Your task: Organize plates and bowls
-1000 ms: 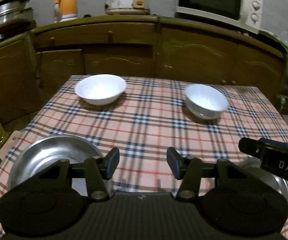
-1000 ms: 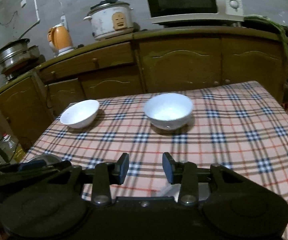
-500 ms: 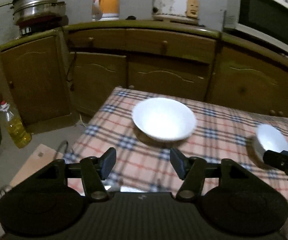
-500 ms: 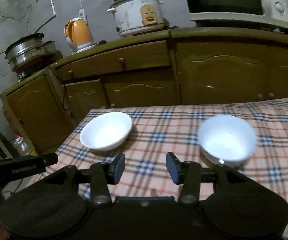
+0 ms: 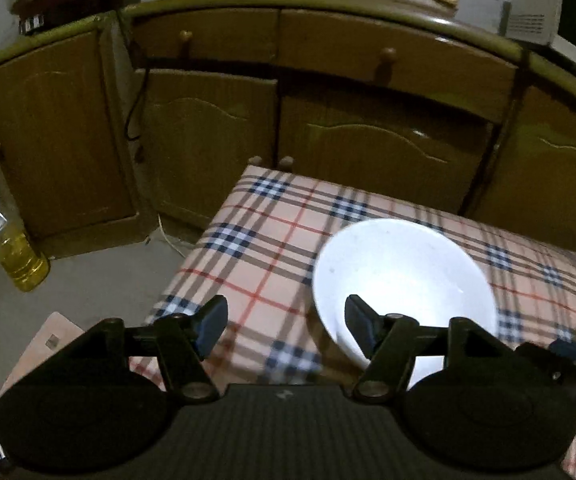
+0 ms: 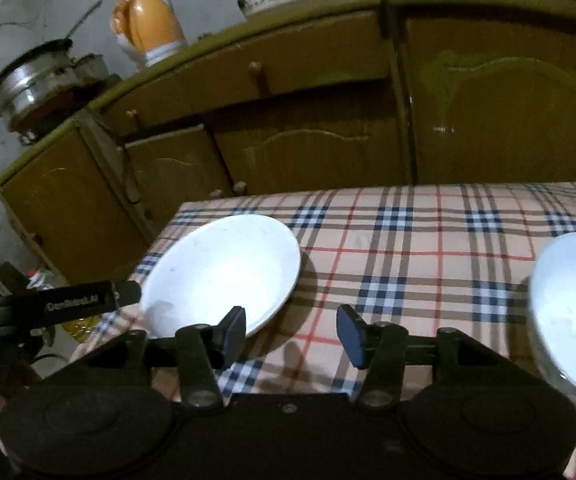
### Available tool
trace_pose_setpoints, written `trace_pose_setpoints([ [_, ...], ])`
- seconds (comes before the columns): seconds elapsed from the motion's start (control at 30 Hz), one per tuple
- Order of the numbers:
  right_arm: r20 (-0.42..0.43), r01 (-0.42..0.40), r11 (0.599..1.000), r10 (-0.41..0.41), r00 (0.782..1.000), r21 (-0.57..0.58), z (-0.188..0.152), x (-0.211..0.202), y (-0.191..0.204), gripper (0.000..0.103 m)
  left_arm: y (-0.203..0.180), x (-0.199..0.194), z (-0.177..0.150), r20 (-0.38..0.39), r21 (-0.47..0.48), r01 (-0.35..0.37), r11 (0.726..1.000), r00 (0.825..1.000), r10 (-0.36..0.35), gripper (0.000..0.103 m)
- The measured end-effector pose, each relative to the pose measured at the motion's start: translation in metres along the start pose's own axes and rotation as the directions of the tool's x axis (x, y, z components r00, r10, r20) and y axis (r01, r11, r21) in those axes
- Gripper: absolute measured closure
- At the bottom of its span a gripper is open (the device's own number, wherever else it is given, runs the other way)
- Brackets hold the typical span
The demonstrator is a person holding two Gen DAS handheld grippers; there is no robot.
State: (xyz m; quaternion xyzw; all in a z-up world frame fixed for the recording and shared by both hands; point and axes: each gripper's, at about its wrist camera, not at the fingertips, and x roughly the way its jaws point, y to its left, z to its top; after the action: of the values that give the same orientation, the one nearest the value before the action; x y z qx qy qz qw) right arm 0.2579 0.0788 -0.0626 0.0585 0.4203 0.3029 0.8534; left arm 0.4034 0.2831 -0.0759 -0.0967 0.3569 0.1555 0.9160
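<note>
My left claw (image 5: 286,326) hangs open and empty, jaws just widened, with the shallow white bowl (image 5: 404,284) just right of its gap, rim at the right pad. My right claw (image 6: 291,334), also newly opened and empty, sits between that bowl (image 6: 220,274) and the deeper bowl (image 6: 572,316) on the checked surface (image 6: 400,240); my left is nearer.

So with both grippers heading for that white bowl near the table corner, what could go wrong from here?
1. The white bowl sits near the corner of the table; a nudge might push it off.
2. The left gripper and right gripper flank the same bowl and could collide.
3. The second bowl is close enough to get bumped.
</note>
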Motion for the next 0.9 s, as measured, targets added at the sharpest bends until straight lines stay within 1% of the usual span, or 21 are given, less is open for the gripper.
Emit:
trace_pose_setpoints([
  [0.07, -0.007, 0.007, 1.000, -0.007, 1.000, 0.008, 0.003, 0.016, 0.000, 0.041, 0.001, 0.010, 0.002, -0.010, 0.000, 0.008, 1.000, 1.000, -0.008, 0.036],
  [0.13, -0.028, 0.006, 0.999, -0.004, 1.000, 0.042, 0.004, 0.031, -0.004, 0.041, 0.001, 0.019, 0.002, -0.023, -0.002, 0.038, 0.999, 0.999, -0.039, 0.038],
  [0.17, -0.037, 0.003, 0.998, 0.000, 0.999, 0.061, 0.004, 0.037, -0.006, 0.041, -0.001, 0.023, 0.002, -0.036, 0.004, 0.039, 0.999, 0.999, -0.039, 0.041],
  [0.2, -0.039, 0.002, 0.998, 0.001, 0.999, 0.070, 0.004, 0.043, -0.006, 0.041, -0.002, 0.026, 0.002, -0.039, 0.015, 0.032, 0.999, 0.999, -0.031, 0.051],
  [0.23, -0.042, -0.001, 0.998, 0.003, 0.999, 0.069, 0.004, 0.048, -0.005, 0.041, -0.005, 0.029, 0.003, -0.041, 0.030, 0.036, 0.999, 0.999, -0.035, 0.054],
  [0.3, -0.059, -0.018, 0.998, 0.021, 0.998, 0.053, 0.004, 0.057, -0.001, 0.045, -0.008, 0.035, 0.003, -0.052, 0.050, 0.068, 0.996, 0.997, -0.065, 0.072],
  [0.33, -0.066, -0.038, 0.998, 0.041, 0.997, 0.052, 0.005, 0.061, 0.000, 0.063, -0.010, 0.035, 0.003, -0.050, 0.053, 0.084, 0.995, 0.995, -0.081, 0.076],
  [0.37, -0.071, -0.065, 0.996, 0.070, 0.995, 0.060, 0.005, 0.063, 0.002, 0.077, -0.012, 0.035, 0.002, -0.052, 0.052, 0.098, 0.994, 0.994, -0.095, 0.085],
  [0.43, -0.068, -0.055, 0.996, 0.060, 0.996, 0.065, 0.005, 0.061, 0.006, 0.077, -0.017, 0.035, 0.001, -0.051, 0.056, 0.082, 0.995, 0.996, -0.079, 0.085],
  [0.53, -0.057, -0.046, 0.998, 0.049, 0.997, 0.047, 0.003, 0.052, 0.007, 0.078, -0.016, 0.029, -0.003, -0.057, 0.041, 0.105, 0.994, 0.993, -0.103, 0.086],
  [0.6, -0.047, -0.052, 0.998, 0.054, 0.997, 0.044, 0.001, 0.040, 0.005, 0.078, -0.020, 0.016, -0.006, -0.037, 0.062, 0.102, 0.993, 0.994, -0.100, 0.086],
  [0.63, -0.042, -0.054, 0.998, 0.055, 0.998, 0.040, 0.001, 0.034, 0.005, 0.078, -0.021, 0.012, -0.006, -0.034, 0.057, 0.102, 0.993, 0.994, -0.100, 0.086],
  [0.77, -0.009, -0.058, 0.998, 0.058, 0.998, 0.015, 0.003, -0.005, 0.005, 0.078, -0.029, -0.024, -0.008, -0.004, 0.040, 0.105, 0.994, 0.995, -0.104, 0.086],
  [0.9, 0.037, -0.055, 0.999, 0.054, 0.998, 0.003, 0.005, -0.051, 0.004, 0.078, -0.045, -0.071, -0.012, 0.051, 0.069, 0.098, 0.993, 0.994, -0.102, 0.086],
])
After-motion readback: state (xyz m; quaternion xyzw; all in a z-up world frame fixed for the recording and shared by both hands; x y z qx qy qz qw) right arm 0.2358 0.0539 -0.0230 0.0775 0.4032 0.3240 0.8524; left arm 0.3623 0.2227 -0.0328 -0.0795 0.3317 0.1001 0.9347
